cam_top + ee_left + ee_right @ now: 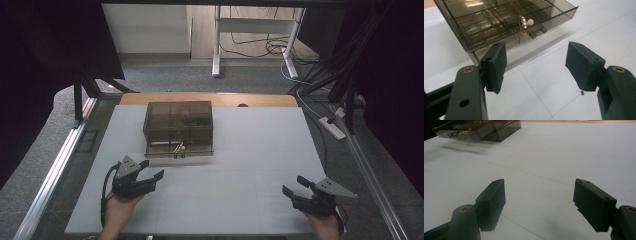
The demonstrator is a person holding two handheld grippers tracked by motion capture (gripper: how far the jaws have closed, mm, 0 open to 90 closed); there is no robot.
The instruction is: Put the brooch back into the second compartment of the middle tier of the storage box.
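Smoked plastic organiser (178,127) sits toward the far left of the white table (250,175), drawer pulled out. From above, left gripper (151,171) and right gripper (294,186) rest apart, both with jaws spread and empty. Up close, the left gripper view picks out a pearl earring (526,22) in a compartment, near the drawer knob (538,32).

smoky see-through glossy plastic organizer box (499,22); pearly beads (527,23) inside; matt white table (240,165) surface, wooden far edge; matt black claw pads (496,66), slightly rough.
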